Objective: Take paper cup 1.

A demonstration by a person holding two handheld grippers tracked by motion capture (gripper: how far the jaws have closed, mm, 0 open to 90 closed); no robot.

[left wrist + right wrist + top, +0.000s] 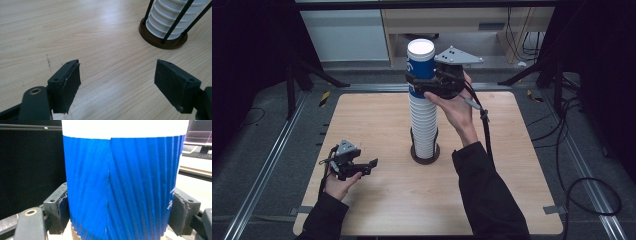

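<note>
1. The right hand-held gripper [421, 83] clamps the blue cup [420, 64] at the top of the cup stack [424, 125].
2. The left hand-held gripper [368, 167], jaws spread and empty, hovers left of the stack's base.
3. The stack stands in a dark holder [425, 156] mid-worktop [377, 125]

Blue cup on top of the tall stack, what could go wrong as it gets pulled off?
The right gripper is shut on the blue cup, so the cup below may cling and lift too. The white stack stands tall in a narrow holder, so a sideways pull could topple it. The left gripper is open and apart from the holder.
</note>
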